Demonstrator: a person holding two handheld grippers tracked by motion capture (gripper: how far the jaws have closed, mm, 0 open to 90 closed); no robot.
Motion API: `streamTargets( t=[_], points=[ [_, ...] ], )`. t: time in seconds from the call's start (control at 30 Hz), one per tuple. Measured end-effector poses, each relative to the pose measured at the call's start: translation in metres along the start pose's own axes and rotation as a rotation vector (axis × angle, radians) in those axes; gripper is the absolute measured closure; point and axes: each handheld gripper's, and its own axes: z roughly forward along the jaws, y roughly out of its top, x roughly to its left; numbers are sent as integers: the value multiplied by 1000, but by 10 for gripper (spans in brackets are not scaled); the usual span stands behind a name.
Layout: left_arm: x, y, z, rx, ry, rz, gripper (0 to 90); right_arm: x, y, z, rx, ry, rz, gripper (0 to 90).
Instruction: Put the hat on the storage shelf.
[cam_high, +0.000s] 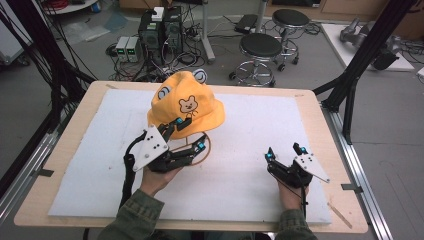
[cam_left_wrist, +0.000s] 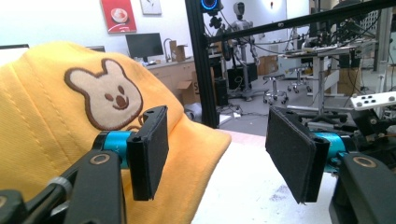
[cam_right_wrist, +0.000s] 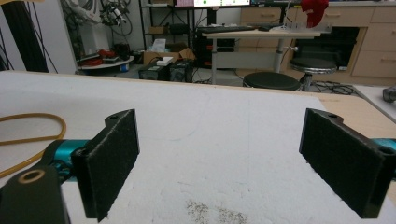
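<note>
While the left gripper's jaws stand apart at its brim, the hat is entered first:
Hat: yellow bucket hat (cam_high: 186, 104) with a bear patch, sitting crown up on the white mat, directly ahead of the left gripper and well off to the left of the right gripper.
Hat brim: near edge lies beside the left gripper's far pad; in the left gripper view the hat (cam_left_wrist: 70, 130) sits behind and around the left-hand pad, with bare mat between the two pads.
Left gripper: (cam_high: 188, 133) held in the person's left hand, jaws wide, nothing pressed between the pads.
Left gripper fingers: black pads (cam_left_wrist: 149, 151) on blue mounts, one against the hat fabric, the other over the mat.
Loop: tan ring (cam_high: 202, 155) flat on the mat, just beside the left gripper's near jaw; seen from the right gripper as a curve (cam_right_wrist: 32, 135) off to its left.
Right gripper: (cam_high: 284, 152) held in the right hand, resting low on the mat, jaws spread, empty.
Mat: white sheet (cam_high: 250, 125) under both grippers.
Table: wooden top (cam_high: 320, 107) showing as a border around the mat.
</note>
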Motion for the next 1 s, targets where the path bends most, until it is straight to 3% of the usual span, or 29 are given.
streamTargets(
  t=[0.33,0.5,0.77,1.0],
  points=[
    [1,5,-8,-17,9,5,395,1,0,0,-1,1,2,108],
    [6,8,-14,-21,39,6,394,0,0,0,-6,1,0,109],
    [29,18,-36,-49,131,-13,391,1,0,0,-6,2,-1,108],
    [47,18,-63,-60,248,-26,385,3,1,-2,-24,-7,-5,109]
  ],
)
